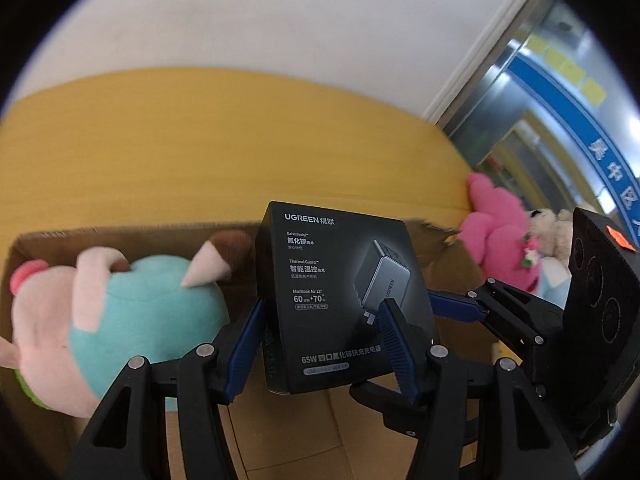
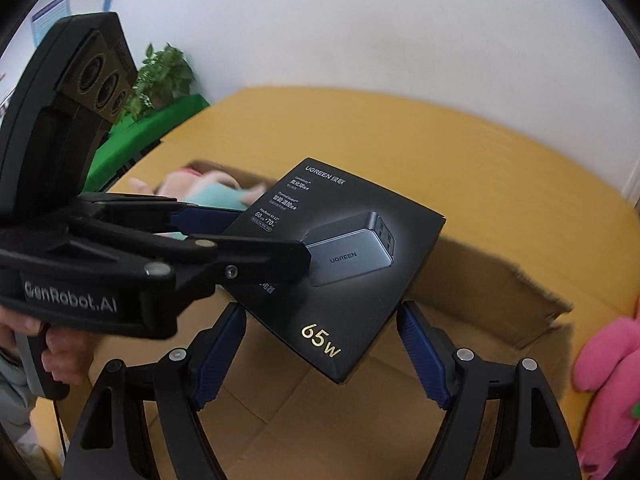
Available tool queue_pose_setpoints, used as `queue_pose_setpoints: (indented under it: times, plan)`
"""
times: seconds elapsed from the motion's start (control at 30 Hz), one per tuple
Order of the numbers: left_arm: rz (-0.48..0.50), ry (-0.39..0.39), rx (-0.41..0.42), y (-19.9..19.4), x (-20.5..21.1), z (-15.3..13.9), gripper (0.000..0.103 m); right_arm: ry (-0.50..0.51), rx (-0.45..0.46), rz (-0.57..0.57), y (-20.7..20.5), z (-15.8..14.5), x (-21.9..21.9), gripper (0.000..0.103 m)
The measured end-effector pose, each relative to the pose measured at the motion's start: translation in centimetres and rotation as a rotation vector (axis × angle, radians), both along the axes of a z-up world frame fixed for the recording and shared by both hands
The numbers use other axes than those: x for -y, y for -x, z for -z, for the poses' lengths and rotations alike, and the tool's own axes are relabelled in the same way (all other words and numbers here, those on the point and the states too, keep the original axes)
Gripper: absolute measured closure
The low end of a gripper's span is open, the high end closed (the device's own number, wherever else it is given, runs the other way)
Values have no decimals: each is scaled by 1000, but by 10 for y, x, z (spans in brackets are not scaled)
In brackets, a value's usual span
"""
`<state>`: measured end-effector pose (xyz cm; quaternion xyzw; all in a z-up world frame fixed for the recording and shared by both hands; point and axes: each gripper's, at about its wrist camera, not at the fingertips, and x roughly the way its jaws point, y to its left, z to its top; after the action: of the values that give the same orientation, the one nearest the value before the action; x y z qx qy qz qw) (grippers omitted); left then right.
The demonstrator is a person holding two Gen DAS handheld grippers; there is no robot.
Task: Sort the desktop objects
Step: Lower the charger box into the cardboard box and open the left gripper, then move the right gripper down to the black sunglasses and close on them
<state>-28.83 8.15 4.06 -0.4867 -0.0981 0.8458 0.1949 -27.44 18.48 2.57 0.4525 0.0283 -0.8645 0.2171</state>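
A black UGREEN charger box (image 1: 340, 280) hangs tilted above an open cardboard carton (image 1: 300, 432). My left gripper (image 1: 322, 308) is shut on it, its blue pads pressing the box from both sides. In the right wrist view the same charger box (image 2: 352, 264) sits between the blue pads of my right gripper (image 2: 320, 306), which is also shut on it at its left and right edges. The left gripper's fingers (image 2: 260, 256) reach in from the left and clamp the box's upper part. The right gripper's fingers (image 1: 456, 306) come in from the right.
A teal and pink plush (image 1: 140, 312) lies in the carton's left end. A pink plush (image 1: 500, 240) and a small beige bear (image 1: 552, 224) lie on the yellow table (image 1: 200, 140) to the carton's right. A potted plant (image 2: 164, 76) stands far left. A hand (image 2: 60, 360) holds the left gripper.
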Motion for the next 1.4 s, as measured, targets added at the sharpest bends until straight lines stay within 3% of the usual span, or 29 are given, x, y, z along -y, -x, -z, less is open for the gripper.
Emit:
queue_pose_setpoints:
  times: [0.23,0.33,0.43,0.5,0.57,0.63,0.7,0.77,0.83,0.9,1.07,1.23,1.4]
  plan:
    - [10,114,82,7,-16,25,47,-20,105,25,20,40,3,26]
    - [9,97,64,0,-14,17,47,-6,104,48,13,40,0,25]
    - [-9,85,3,-15,-1,-2,47,-6,68,65,-9,20,1,25]
    - [-13,91,-79,-33,6,-24,45,-22,13,67,-26,3,1,24]
    - [-7,107,-199,-65,14,-53,44,-52,-74,70,-58,-23,4,10]
    - [-29,152,-300,-100,23,-77,36,-199,-226,140,-101,-48,13,0]
    - [-70,194,-430,-145,32,-101,26,-309,-365,180,-140,-62,24,0]
    - [-91,206,-566,-187,24,-119,21,-306,-427,207,-180,-74,24,0]
    - [-98,224,-637,-224,23,-126,19,-248,-417,233,-213,-80,24,0]
    - [-120,238,-652,-254,18,-126,19,-241,-439,277,-244,-85,21,0]
    - [-135,173,-655,-315,16,-120,19,-243,-524,297,-301,-90,43,0]
    - [-134,244,-623,-340,4,-105,19,-201,-507,301,-334,-89,54,0]
    - [-252,185,-658,-363,22,-99,19,-141,-476,341,-362,-82,53,0]
